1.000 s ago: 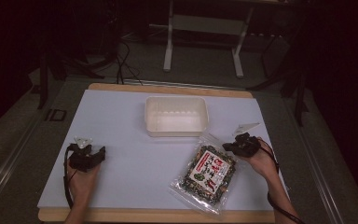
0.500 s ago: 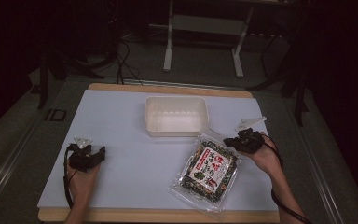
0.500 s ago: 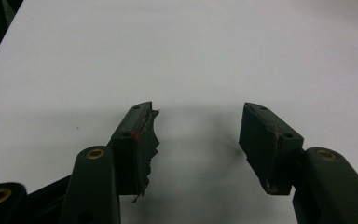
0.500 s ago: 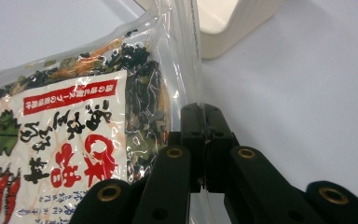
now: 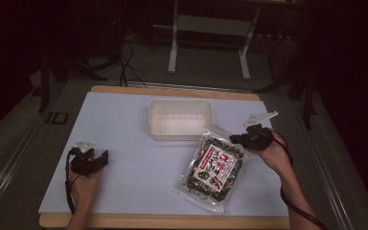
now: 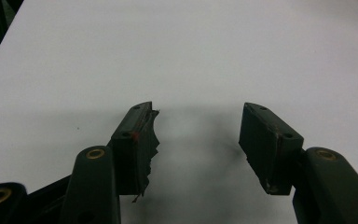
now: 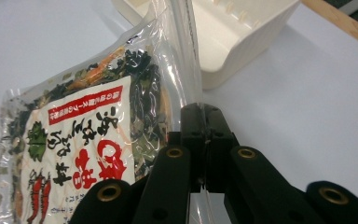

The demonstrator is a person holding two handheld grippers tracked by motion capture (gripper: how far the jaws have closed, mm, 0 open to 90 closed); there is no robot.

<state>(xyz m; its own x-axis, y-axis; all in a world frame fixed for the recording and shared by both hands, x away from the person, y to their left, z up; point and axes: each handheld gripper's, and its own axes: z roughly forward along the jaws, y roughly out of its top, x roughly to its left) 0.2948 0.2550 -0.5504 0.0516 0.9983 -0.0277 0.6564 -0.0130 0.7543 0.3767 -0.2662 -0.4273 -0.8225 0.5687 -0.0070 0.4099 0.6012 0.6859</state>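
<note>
R gripper (image 7: 204,140) clamped on clear edge of seaweed snack bag (image 5: 214,167) beside white tray (image 5: 181,119); L gripper (image 6: 198,140) wide apart, resting on table (image 5: 124,124).

A white worktop (image 5: 124,124) with a bare wooden rim at its far and near edges is lit from above, while the room around it is left dark. Grey floor (image 5: 206,76) is seen beyond the far edge, where a white frame (image 5: 211,28) stands. Cables (image 5: 129,57) are trailed across the floor past the far left corner, beside dark stands (image 5: 52,72).
</note>
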